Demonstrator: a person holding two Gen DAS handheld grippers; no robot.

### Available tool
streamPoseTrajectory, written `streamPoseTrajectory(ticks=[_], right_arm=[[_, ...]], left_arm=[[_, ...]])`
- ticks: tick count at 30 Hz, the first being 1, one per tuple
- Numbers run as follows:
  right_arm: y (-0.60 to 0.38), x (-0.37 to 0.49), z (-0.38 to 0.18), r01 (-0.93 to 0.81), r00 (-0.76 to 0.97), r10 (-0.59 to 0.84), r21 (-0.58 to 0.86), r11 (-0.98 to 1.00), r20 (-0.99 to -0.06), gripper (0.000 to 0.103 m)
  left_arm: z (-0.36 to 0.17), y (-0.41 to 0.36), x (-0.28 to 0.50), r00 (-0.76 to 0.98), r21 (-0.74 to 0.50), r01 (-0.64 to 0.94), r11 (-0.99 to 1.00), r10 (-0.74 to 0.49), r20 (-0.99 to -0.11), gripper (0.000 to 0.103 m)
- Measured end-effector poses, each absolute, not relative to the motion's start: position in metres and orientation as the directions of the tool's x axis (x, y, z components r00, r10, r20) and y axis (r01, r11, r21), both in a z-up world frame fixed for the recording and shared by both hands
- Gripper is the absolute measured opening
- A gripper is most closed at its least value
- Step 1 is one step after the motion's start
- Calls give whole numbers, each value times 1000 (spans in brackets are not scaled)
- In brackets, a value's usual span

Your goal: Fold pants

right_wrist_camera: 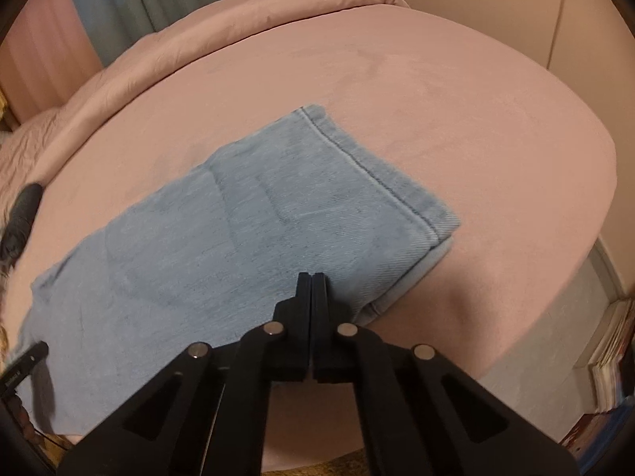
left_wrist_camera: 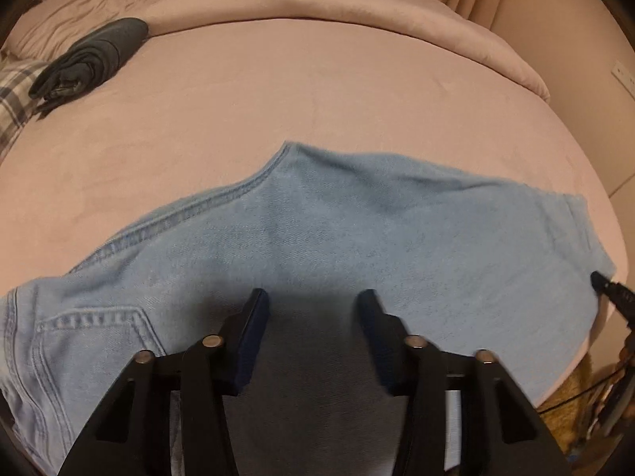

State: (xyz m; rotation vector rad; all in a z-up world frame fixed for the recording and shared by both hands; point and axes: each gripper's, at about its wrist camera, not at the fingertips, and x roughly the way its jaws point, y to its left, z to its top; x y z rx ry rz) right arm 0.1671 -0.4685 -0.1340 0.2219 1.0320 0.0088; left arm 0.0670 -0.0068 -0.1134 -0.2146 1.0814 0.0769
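A pink bed (left_wrist_camera: 317, 91) fills both views, its cover smooth, with a rolled pink duvet (left_wrist_camera: 301, 4) along the far edge. Light-blue denim pants (left_wrist_camera: 317, 238) lie flat across the near part of the bed, folded lengthwise: in the left wrist view a back pocket (left_wrist_camera: 91, 333) shows at lower left and a stitched seam runs up to a peak near the middle; in the right wrist view the hemmed leg end (right_wrist_camera: 377, 174) lies toward the right, one layer over another. A dark folded garment (left_wrist_camera: 91, 59) rests on the bed at far left, well apart from the pants, beside a plaid cloth (left_wrist_camera: 16, 103). The left gripper (left_wrist_camera: 313, 301) hangs over the near edge of the pants with its jaws apart and only denim in the gap, the pads not pressing on it. The right gripper (right_wrist_camera: 312, 281) points down at the near edge of the leg end with its jaws together; whether cloth is pinched between them cannot be told. A stack of books (right_wrist_camera: 611, 357) stands on the floor at far right.
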Motion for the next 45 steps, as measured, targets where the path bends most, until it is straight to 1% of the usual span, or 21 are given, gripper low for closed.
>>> streamPoseTrajectory(ticks=[2,3,4,6,9,10,11,12,14,19,23,28,30,33,35,36,40,43,45], right_arm=[[-466,165,-131,103,508,107,183,978,-855,0],[-465,165,-127,95,510,97,168,981,-855,2],[-462,163,-121,84,517,80,143,986,-852,6],[-458,161,-114,71,531,42,93,993,-846,7],[-463,164,-118,70,524,38,87,994,-851,6],[-462,168,-122,74,510,33,82,994,-859,3],[-464,166,-126,77,501,23,70,995,-865,3],[-463,167,-129,74,499,20,66,995,-866,2],[-461,170,-133,70,505,9,51,996,-863,0],[-465,174,-136,74,510,12,58,996,-860,0],[-473,167,-138,89,520,18,76,993,-854,0],[-477,166,-135,86,527,35,95,992,-849,0],[-480,161,-127,88,526,38,99,991,-849,0],[-490,147,-108,103,563,33,110,989,-826,12],[-503,142,-103,135,571,16,113,984,-821,40],[-510,140,-103,153,575,18,129,980,-818,44],[-538,140,-112,228,557,56,218,949,-828,44],[-543,140,-118,226,555,116,283,932,-824,44],[-542,142,-121,217,546,134,294,931,-827,44]], left_arm=[[-100,-6,77,485,-204,-127,971,-118,-866,33],[-96,-11,82,495,-230,-114,967,-146,-857,33],[-91,-16,90,503,-256,-94,962,-176,-846,33],[-89,-29,106,504,-274,-64,960,-206,-839,33],[-97,-44,134,490,-243,-43,969,-191,-851,33],[-103,-46,140,475,-234,-48,971,-183,-860,33],[-109,-48,143,462,-233,-52,971,-184,-867,32],[-116,-49,150,446,-224,-65,972,-172,-878,27],[-126,-49,154,446,-197,-79,977,-142,-884,21],[-127,-56,160,436,-193,-91,977,-135,-890,21],[-127,-54,163,442,-213,-99,972,-149,-885,20],[-120,-50,147,451,-218,-85,972,-158,-879,19],[-112,-49,129,439,-240,-77,968,-183,-879,19],[-104,-58,109,446,-283,-37,958,-237,-863,20],[-101,-66,100,437,-308,-15,951,-271,-858,20],[-100,-72,97,429,-328,2,945,-296,-853,19],[-103,-99,93,396,-386,74,920,-382,-835,20],[-114,-115,96,358,-366,96,925,-376,-855,20],[-123,-120,101,344,-366,87,927,-373,-862,20]])
